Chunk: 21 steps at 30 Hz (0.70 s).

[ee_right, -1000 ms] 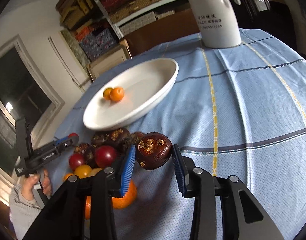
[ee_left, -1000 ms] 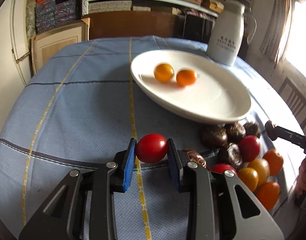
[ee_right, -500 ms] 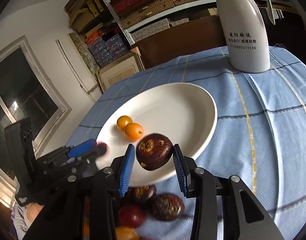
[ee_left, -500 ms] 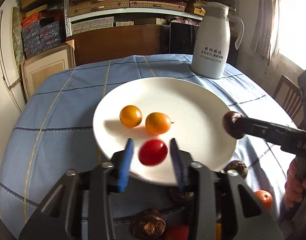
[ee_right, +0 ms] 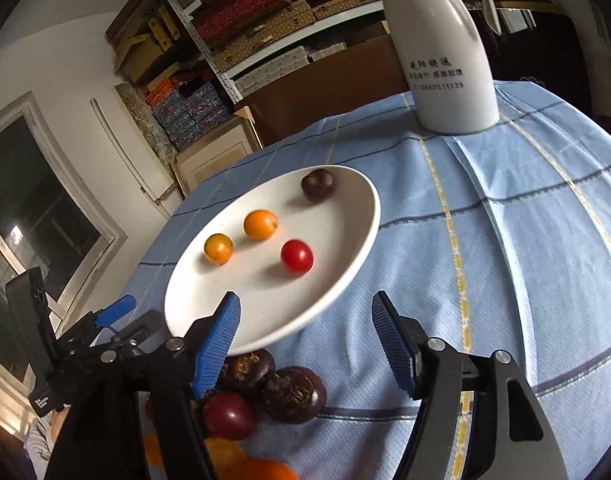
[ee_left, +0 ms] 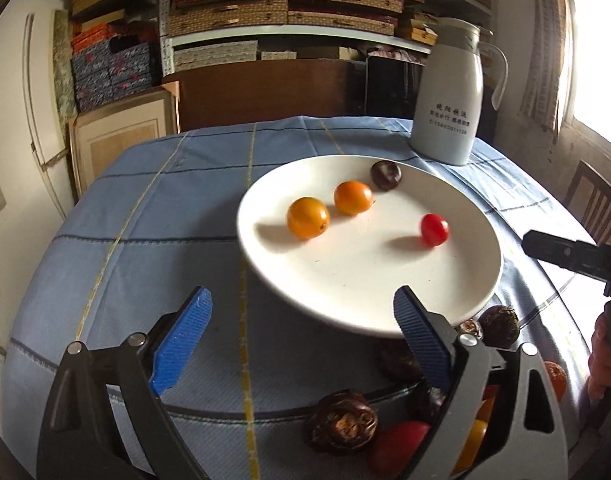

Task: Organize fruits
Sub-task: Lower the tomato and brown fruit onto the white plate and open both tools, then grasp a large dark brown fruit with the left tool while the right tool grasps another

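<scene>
both opening, empty: left gripper [ee_left: 301, 332], right gripper [ee_right: 305, 332]; round red tomato [ee_left: 434, 230], dark brown chestnut [ee_left: 386, 175] on white oval plate [ee_left: 345, 280]

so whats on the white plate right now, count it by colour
orange fruits: 2
red fruit: 1
dark brown fruit: 1
total on the plate: 4

The plate [ee_left: 457, 304] is white; the tablecloth [ee_left: 177, 208] is light blue with yellow and dark stripes.
</scene>
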Each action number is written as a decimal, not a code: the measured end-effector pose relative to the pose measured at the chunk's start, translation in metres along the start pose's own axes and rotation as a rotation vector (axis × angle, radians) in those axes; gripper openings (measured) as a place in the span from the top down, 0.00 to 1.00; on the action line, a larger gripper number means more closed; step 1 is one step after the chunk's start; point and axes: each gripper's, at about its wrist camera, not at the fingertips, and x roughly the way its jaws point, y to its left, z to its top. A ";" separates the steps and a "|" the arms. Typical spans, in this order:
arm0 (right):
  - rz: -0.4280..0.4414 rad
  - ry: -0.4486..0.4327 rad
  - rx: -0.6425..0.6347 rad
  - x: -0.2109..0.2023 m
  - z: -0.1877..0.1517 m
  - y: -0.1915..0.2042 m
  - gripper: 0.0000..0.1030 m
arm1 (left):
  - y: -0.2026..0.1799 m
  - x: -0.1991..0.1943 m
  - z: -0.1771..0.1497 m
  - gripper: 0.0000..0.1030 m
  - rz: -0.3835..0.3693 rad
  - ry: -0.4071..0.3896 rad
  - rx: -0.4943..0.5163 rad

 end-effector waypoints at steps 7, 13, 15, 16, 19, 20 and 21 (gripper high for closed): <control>-0.034 0.007 0.044 -0.006 -0.010 -0.013 0.28 | 0.020 -0.009 -0.019 0.10 -0.022 0.032 -0.068; -0.045 0.011 0.087 -0.010 -0.015 -0.023 0.25 | 0.004 -0.016 -0.037 0.07 -0.033 0.077 0.020; -0.043 0.011 0.095 -0.011 -0.016 -0.025 0.25 | 0.002 -0.017 -0.040 0.06 -0.037 0.086 0.032; -0.039 0.013 0.096 -0.012 -0.017 -0.025 0.25 | 0.002 -0.017 -0.041 0.06 -0.040 0.088 0.033; -0.021 0.034 0.077 -0.010 -0.019 -0.020 0.25 | 0.004 -0.016 -0.042 0.05 -0.042 0.101 0.021; -0.011 0.044 0.067 -0.010 -0.021 -0.018 0.25 | 0.006 -0.014 -0.042 0.05 -0.042 0.108 0.015; 0.003 0.057 0.053 -0.009 -0.023 -0.014 0.25 | 0.007 -0.012 -0.042 0.05 -0.040 0.120 0.008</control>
